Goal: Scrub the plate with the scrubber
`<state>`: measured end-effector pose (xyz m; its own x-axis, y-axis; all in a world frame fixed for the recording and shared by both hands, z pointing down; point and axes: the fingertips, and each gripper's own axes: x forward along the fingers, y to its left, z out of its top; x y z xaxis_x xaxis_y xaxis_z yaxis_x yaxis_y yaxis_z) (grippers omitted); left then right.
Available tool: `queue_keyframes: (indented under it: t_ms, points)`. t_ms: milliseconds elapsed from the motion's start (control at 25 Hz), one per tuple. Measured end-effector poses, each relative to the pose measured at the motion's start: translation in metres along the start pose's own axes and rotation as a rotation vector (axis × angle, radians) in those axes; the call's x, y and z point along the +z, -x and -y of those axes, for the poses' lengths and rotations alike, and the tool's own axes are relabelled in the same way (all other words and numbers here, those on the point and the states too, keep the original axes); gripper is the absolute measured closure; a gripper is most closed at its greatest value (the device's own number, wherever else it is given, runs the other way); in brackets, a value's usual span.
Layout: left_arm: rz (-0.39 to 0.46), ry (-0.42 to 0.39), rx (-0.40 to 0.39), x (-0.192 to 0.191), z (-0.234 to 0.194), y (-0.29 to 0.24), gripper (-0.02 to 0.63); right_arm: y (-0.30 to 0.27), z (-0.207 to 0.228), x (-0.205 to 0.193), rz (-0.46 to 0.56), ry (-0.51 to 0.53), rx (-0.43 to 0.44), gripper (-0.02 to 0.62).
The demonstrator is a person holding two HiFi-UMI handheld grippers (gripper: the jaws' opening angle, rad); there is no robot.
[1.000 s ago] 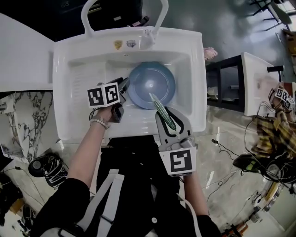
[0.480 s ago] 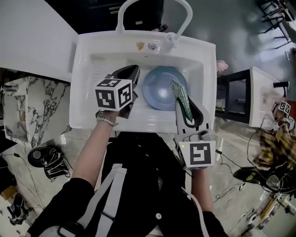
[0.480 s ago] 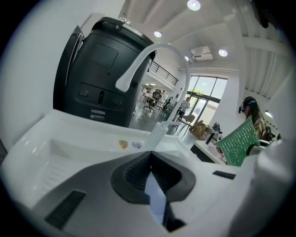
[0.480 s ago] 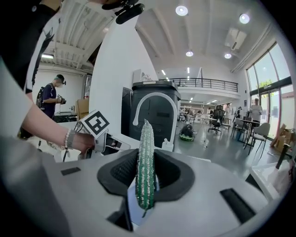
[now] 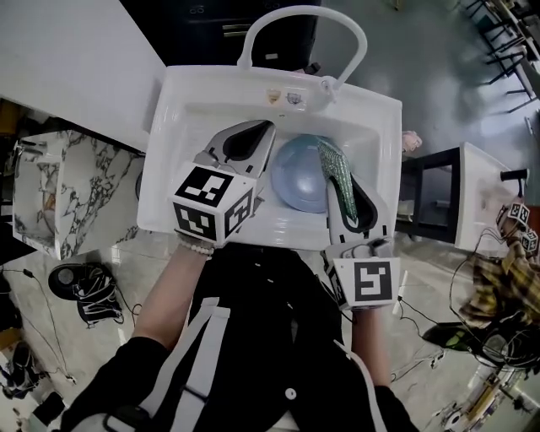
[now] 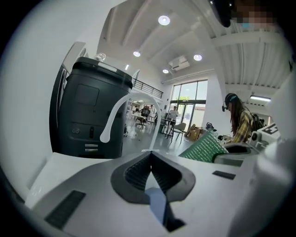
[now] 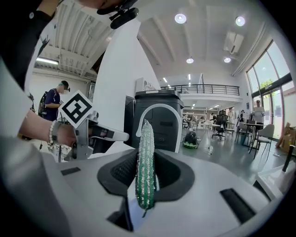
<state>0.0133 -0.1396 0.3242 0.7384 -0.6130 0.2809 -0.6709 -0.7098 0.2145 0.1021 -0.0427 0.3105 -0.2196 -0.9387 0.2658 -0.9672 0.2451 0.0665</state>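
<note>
A round blue plate (image 5: 299, 181) lies flat in the basin of the white sink (image 5: 169, 152). My left gripper (image 5: 263, 128) is held high above the basin, left of the plate, pointing nearly level. Its jaws (image 6: 151, 155) are shut with nothing between them, and the plate shows only as a blue patch below them. My right gripper (image 5: 342, 181) hovers over the plate's right side, shut on the green scrubber (image 5: 329, 160). The scrubber (image 7: 145, 166) stands on edge between the pads and sticks out past the tips. The left gripper's marker cube (image 7: 76, 109) shows beside it.
A white arched faucet (image 5: 304, 17) rises at the sink's back rim, with a dark machine (image 6: 92, 111) behind it. A white counter (image 5: 67, 59) lies at the upper left, a black shelf (image 5: 430, 194) to the right. People sit and stand far off in the hall.
Both grippers have risen toward the camera. The left one left the plate's left rim, rolled and climbed most. The right one lifted the scrubber off the plate.
</note>
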Motion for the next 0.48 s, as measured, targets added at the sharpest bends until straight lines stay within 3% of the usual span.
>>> queue_keyframes:
  t_ms: [480]
  points:
    - [0.065, -0.159, -0.002, 0.019, 0.02, 0.031, 0.606, -0.004, 0.0, 0.018, 0.046, 0.006, -0.001, 0.5]
